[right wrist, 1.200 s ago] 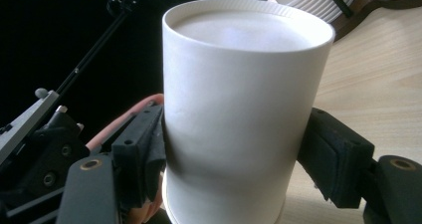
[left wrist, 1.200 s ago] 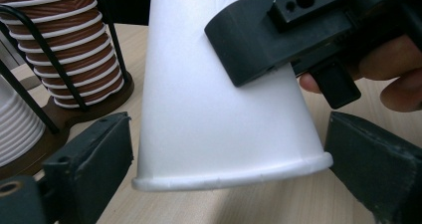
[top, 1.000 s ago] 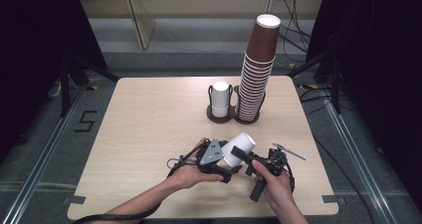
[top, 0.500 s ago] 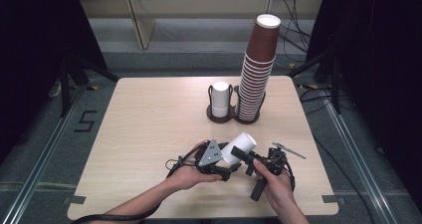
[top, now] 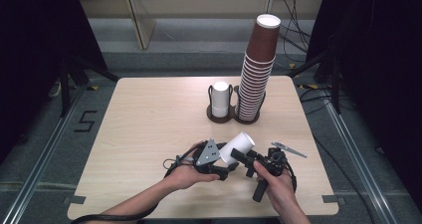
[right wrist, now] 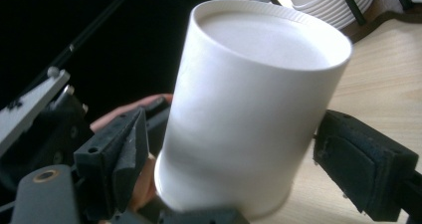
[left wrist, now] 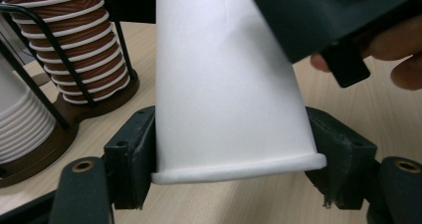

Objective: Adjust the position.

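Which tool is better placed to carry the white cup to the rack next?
Left. The left tool pads press both sides of the white cup near its rim. The right tool has just been opening; its pads stand off the cup. The rack lies straight ahead.

Bare forearms; each black tool (top: 226,167) has screwed jaws, a trailing cable, one a grey triangular plate.
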Available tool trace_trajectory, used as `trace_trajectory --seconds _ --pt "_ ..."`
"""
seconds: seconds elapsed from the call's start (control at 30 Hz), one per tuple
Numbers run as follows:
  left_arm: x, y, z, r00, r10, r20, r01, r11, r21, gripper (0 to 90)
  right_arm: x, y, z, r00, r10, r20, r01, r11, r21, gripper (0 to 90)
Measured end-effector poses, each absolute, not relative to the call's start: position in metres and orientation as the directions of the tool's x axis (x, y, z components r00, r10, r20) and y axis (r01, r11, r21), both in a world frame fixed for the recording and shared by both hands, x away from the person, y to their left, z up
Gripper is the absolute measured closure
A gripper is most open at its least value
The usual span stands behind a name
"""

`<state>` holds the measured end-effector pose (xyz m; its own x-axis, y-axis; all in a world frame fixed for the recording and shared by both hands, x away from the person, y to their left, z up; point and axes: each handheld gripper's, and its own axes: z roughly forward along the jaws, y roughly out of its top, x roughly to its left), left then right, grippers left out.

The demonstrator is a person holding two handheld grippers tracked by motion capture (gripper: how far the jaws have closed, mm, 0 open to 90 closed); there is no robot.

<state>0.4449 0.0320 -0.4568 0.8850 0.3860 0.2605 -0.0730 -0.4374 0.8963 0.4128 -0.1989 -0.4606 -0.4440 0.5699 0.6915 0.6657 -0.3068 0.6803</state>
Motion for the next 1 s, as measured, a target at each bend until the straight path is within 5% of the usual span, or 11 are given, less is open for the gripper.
trace_trajectory --seconds 0.2,0.43,0.8,0.83,1.0 --pt "0.455 0.047 -0.447 0.874 0.318 0.367 -0.179 -0.492 0.852 28.2 0.408 -0.204 -0.458 -0.492 0.59 0.641 0.654 -0.236 0.719 15.2" --pt "0.471 0.06 -0.427 0.775 0.125 0.619 -0.446 -0.586 0.677 28.2 0.404 -0.216 -0.454 -0.56 0.631 0.537 0.62 -0.111 0.777 15.4" --pt "0.47 0.067 -0.407 0.664 -0.031 0.747 -0.597 -0.624 0.505 28.3 0.408 -0.227 -0.462 -0.758 0.64 0.126 0.436 0.354 0.827 17.4" --pt "0.427 0.064 -0.446 0.9 0.423 0.107 0.107 -0.452 0.886 28.3 0.408 -0.226 -0.462 -0.767 0.632 0.113 0.436 0.384 0.814 17.5" --pt "0.425 0.068 -0.443 0.914 0.377 0.148 0.077 -0.522 0.85 28.3 0.41 -0.223 -0.462 -0.835 0.55 -0.017 0.339 0.538 0.772 17.4"
